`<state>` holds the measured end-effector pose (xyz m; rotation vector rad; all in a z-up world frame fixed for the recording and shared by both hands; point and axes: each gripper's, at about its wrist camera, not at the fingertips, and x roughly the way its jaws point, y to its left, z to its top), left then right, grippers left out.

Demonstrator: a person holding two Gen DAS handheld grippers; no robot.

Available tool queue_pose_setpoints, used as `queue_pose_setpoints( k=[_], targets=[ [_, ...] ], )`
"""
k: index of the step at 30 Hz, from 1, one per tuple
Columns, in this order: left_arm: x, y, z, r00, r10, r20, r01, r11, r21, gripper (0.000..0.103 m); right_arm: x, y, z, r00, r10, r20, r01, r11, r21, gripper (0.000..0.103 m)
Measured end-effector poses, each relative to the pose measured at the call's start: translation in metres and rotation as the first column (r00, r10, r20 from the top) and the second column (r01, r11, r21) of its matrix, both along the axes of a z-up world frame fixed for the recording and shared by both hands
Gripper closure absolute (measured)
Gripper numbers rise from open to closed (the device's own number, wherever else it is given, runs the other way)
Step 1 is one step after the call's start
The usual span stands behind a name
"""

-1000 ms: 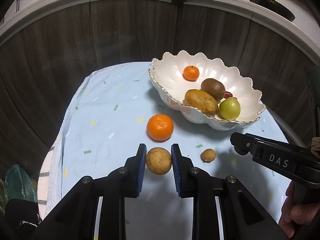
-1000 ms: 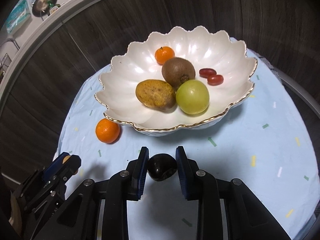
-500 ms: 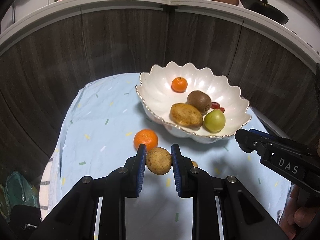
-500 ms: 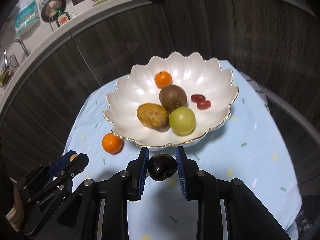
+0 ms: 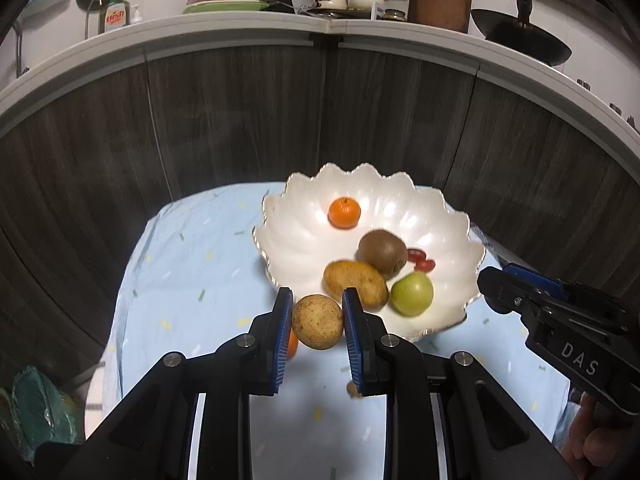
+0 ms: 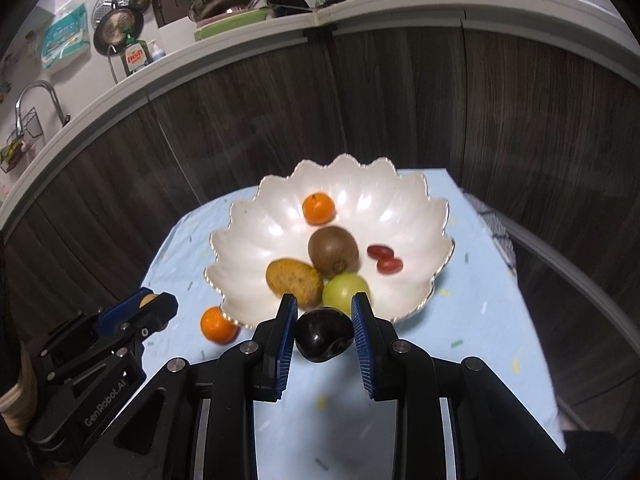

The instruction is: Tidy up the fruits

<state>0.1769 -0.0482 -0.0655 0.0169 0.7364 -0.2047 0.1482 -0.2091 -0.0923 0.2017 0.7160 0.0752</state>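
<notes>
My left gripper is shut on a round tan fruit, held in the air just short of the white scalloped bowl. My right gripper is shut on a dark purple fruit, lifted near the bowl's front rim. The bowl holds a small orange, a kiwi, a yellow-brown oblong fruit, a green fruit and two red grape tomatoes. An orange lies on the cloth left of the bowl; in the left wrist view it peeks from behind my left finger. A small brown fruit is mostly hidden by my right finger there.
A light blue cloth with coloured flecks covers the small round table. Dark wood cabinet fronts curve close behind it, with a cluttered counter above. A person's hand holds the right gripper at the lower right. A green bag sits at lower left.
Both grippers have risen with their fruits and come closer to the bowl. The orange and the small brown fruit on the cloth have slipped behind the left gripper's fingers.
</notes>
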Motion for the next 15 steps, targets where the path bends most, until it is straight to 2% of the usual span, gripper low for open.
queue_pose_setpoints(
  k=[15],
  targets=[
    [0.037,-0.011,0.021,0.999,-0.009,0.042,0.008,1.000,0.013,0.077,0.027,-0.018,0.027,0.997,-0.019,0.068,0.022,0.999,-0.045,0.074]
  ],
)
